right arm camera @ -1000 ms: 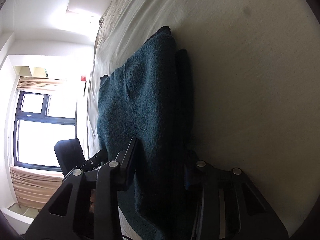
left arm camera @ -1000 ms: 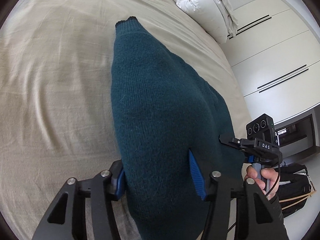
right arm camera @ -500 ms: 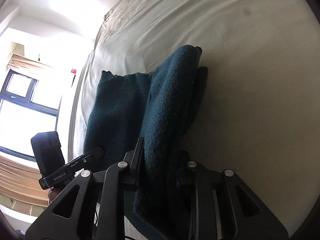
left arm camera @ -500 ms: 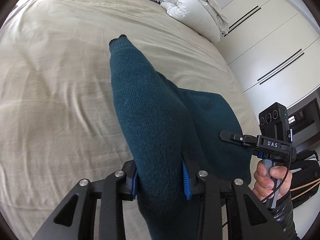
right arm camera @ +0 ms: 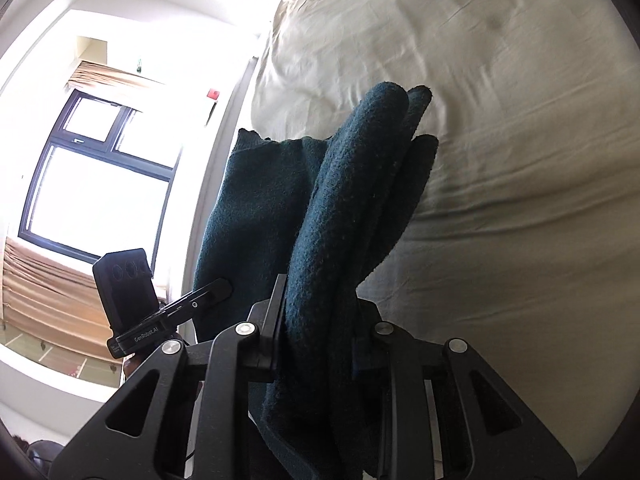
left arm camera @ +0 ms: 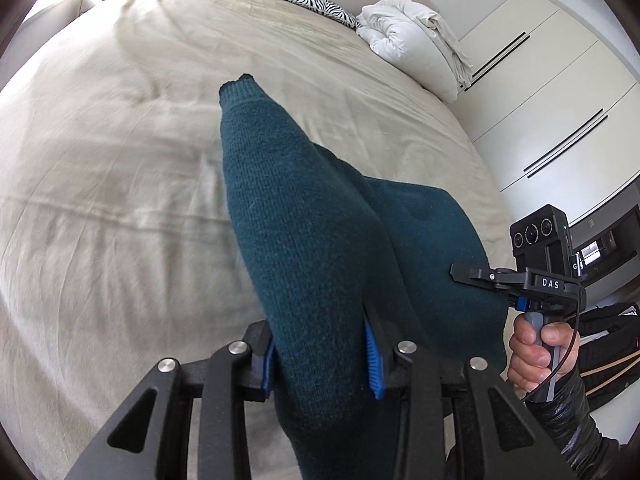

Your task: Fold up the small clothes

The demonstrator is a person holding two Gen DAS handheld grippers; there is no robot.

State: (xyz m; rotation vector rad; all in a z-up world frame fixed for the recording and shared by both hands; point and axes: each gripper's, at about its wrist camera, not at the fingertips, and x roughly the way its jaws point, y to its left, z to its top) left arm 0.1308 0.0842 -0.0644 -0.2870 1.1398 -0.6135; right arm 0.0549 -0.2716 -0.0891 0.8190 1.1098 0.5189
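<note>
A dark teal knitted sweater (left arm camera: 320,240) hangs between both grippers above a beige bed (left arm camera: 120,160). My left gripper (left arm camera: 322,354) is shut on a bunched part of it, blue pads pressed into the knit; a sleeve cuff (left arm camera: 236,88) points away. My right gripper (right arm camera: 316,328) is shut on a thick folded bundle of the same sweater (right arm camera: 352,208), whose far end hangs over the sheet. Each gripper shows in the other's view, the right one (left arm camera: 540,280) and the left one (right arm camera: 160,320).
A white bunched duvet (left arm camera: 412,52) and a zebra pillow (left arm camera: 316,0) lie at the bed's head. White wardrobe doors (left arm camera: 560,100) stand to the right. A bright window (right arm camera: 96,184) is past the bed's left edge.
Both grippers have lifted the sweater off the bed and pulled back. The left jaws have closed tighter on the knit. The sweater now hangs bunched instead of lying flat.
</note>
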